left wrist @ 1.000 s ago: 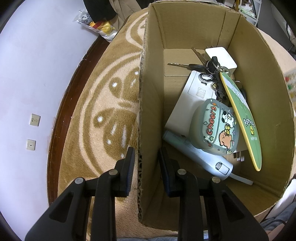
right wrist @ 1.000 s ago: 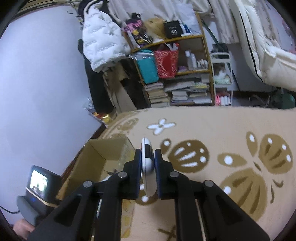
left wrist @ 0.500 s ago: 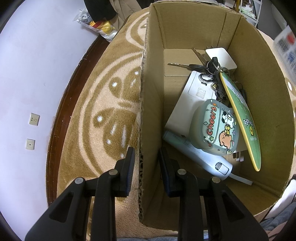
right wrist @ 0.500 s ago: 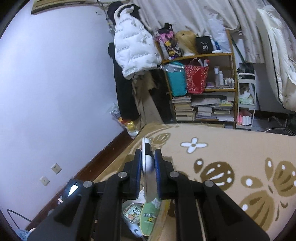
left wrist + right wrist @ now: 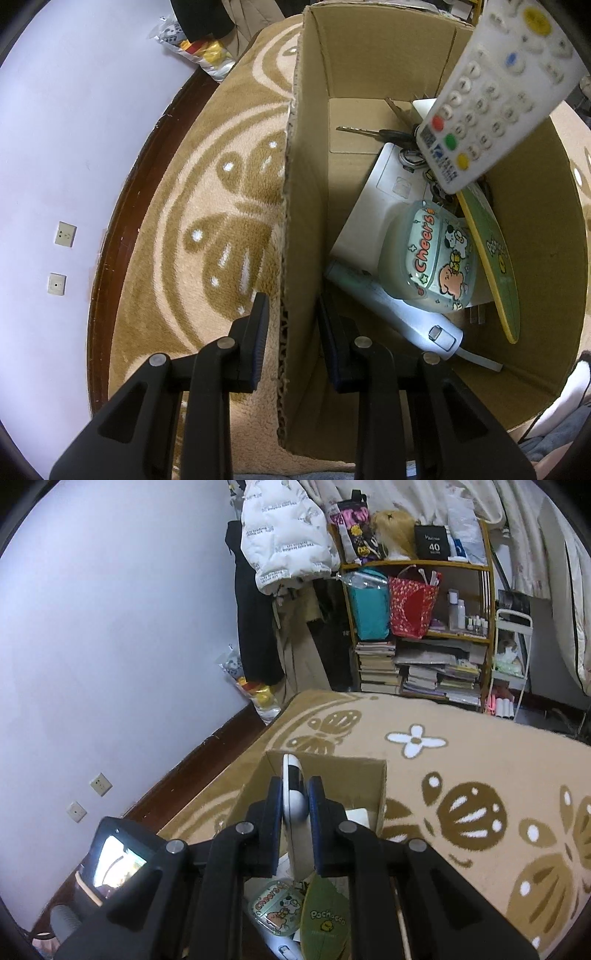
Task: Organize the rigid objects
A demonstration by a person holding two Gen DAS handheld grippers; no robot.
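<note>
A cardboard box [image 5: 546, 206] stands on a tan rug. My left gripper [image 5: 290, 317] straddles the box's near left wall [image 5: 303, 236], one finger outside and one inside, closed on it. Inside lie keys [image 5: 384, 134], a white flat device [image 5: 376, 206], a "Cheers" cartoon case [image 5: 432, 258], a green leaf-shaped card [image 5: 495, 258] and a pale blue gadget [image 5: 399, 310]. My right gripper [image 5: 295, 805] is shut on a white remote control [image 5: 293, 797], seen edge-on. The remote [image 5: 495, 99] hangs above the box's far right part in the left wrist view.
A dark wooden skirting [image 5: 122, 206] and a white wall with two sockets [image 5: 64, 233] lie left of the rug. A cluttered shelf [image 5: 417, 627], hanging coats [image 5: 284, 546] and a snack bag [image 5: 255, 690] stand beyond the rug. The left gripper's screen [image 5: 118, 856] shows at lower left.
My right gripper has carried the remote over the box; the remote now fills the upper right of the left wrist view. The left gripper has stayed on the box wall.
</note>
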